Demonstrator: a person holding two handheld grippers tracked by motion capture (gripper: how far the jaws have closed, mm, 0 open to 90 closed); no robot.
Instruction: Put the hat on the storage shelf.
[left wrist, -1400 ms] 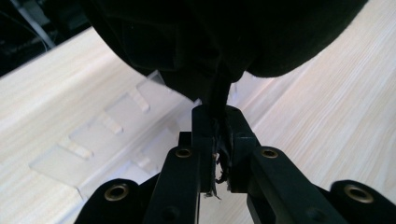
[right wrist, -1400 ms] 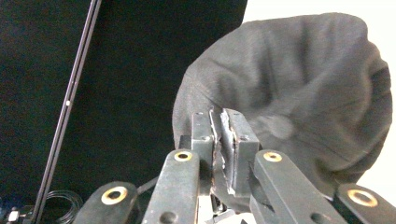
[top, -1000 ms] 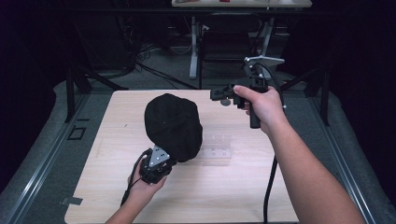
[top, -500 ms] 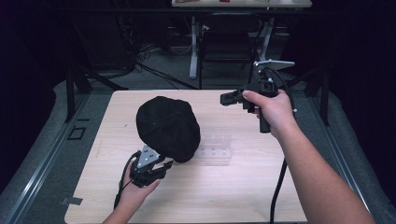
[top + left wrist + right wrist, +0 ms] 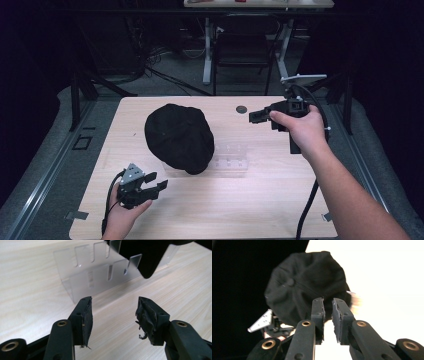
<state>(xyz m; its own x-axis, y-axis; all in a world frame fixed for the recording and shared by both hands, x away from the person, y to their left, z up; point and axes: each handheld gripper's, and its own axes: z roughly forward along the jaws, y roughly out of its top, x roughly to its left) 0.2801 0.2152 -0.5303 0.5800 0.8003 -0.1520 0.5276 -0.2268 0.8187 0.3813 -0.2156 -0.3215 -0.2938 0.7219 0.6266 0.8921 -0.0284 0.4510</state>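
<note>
No lettering, no label, no brand, no number comes up readable on anything here. The black cap (image 5: 180, 137) just ahead of the left gripper (image 5: 150, 189) presents plain dark cloth, no logo to make out. The clear slotted stand (image 5: 105, 275) just beyond that gripper's spread jaws is bare plastic, unmarked. The right gripper (image 5: 327, 312) carries no print on its pads.

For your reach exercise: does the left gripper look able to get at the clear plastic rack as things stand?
Probably yes: the left gripper is open and points at the clear plastic rack across bare table, though the black cap overhangs one end.
</note>
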